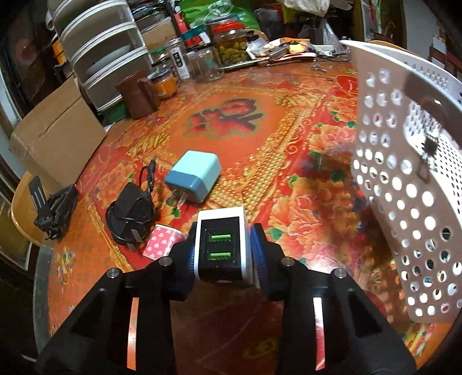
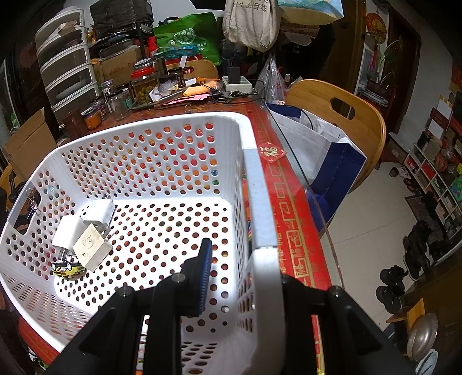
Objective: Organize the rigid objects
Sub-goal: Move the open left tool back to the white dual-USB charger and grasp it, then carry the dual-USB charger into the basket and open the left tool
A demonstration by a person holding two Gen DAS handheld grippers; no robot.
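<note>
This is a lived-in home dining room. The surface point(image 1: 231, 121) wears a red and gold floral oilcloth under glass, crowded at the back with a jar of pickled olives point(image 1: 231, 47), empty glass jars point(image 1: 206, 62) and a power strip point(image 2: 238, 82). Wooden chairs point(image 2: 346, 115) stand at the edge, plastic drawer units point(image 2: 68, 69) and cardboard boxes point(image 1: 55, 135) line the wall, a tote bag point(image 2: 251, 21) hangs above, and shoes point(image 2: 404, 268) sit on the tiled floor point(image 2: 372, 219)

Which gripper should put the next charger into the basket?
Left. The left gripper already clamps the white USB charger, while the right gripper grips the basket wall, steadying it.
</note>
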